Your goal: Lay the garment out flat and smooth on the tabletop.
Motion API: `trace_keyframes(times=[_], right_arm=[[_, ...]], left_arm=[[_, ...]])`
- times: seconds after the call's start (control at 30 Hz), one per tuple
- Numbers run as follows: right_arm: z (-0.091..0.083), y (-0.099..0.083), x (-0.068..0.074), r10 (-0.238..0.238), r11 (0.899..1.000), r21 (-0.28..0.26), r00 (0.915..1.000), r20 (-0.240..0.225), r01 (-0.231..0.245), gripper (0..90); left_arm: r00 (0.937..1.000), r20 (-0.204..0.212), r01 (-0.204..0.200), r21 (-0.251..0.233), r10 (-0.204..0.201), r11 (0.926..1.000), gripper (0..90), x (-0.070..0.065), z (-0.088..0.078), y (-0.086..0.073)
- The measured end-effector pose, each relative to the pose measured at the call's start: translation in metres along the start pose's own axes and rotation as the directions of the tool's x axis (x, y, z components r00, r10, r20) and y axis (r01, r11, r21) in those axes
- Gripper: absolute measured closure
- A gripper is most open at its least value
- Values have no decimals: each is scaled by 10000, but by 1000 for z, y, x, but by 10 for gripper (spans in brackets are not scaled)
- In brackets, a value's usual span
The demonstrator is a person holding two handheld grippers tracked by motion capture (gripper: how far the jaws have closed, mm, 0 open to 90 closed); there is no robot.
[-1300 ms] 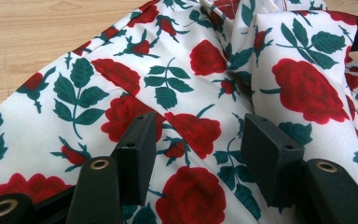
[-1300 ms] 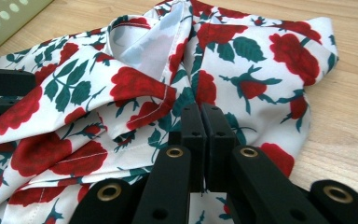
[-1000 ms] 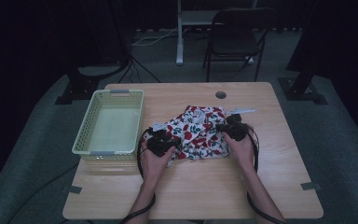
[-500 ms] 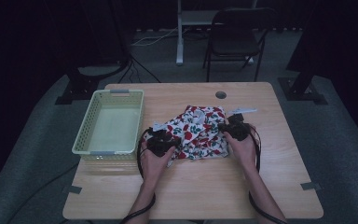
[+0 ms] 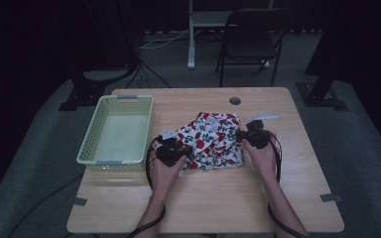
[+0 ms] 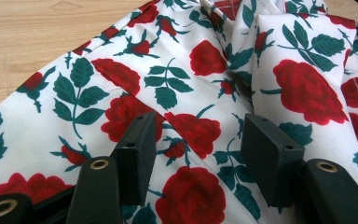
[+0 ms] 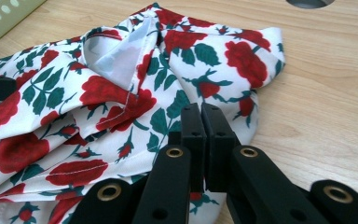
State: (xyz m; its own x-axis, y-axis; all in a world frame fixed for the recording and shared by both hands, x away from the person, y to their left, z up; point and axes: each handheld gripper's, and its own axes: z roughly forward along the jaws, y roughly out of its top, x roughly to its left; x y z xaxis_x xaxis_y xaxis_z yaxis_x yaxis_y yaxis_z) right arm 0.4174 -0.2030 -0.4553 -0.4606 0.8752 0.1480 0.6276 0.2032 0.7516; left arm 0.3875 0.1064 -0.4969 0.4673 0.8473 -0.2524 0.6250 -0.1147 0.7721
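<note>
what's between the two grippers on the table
The rose-print cloth, crumpled, spans the whole stretch from the left gripper to the right gripper, as seen in the high view.

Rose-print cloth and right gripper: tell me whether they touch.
Touching. The right gripper view shows the right gripper with jaws shut, pinching the rose-print cloth at its near edge.
</note>
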Motion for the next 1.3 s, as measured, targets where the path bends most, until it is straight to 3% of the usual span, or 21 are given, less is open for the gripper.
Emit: trace_keyframes(times=[1.3], right_arm=[[-26, -3, -31, 247, 9995, -195, 9978, 616, -235, 888]], left_arm=[[10000, 4, -9, 4, 9, 10000, 466, 0, 0, 0]])
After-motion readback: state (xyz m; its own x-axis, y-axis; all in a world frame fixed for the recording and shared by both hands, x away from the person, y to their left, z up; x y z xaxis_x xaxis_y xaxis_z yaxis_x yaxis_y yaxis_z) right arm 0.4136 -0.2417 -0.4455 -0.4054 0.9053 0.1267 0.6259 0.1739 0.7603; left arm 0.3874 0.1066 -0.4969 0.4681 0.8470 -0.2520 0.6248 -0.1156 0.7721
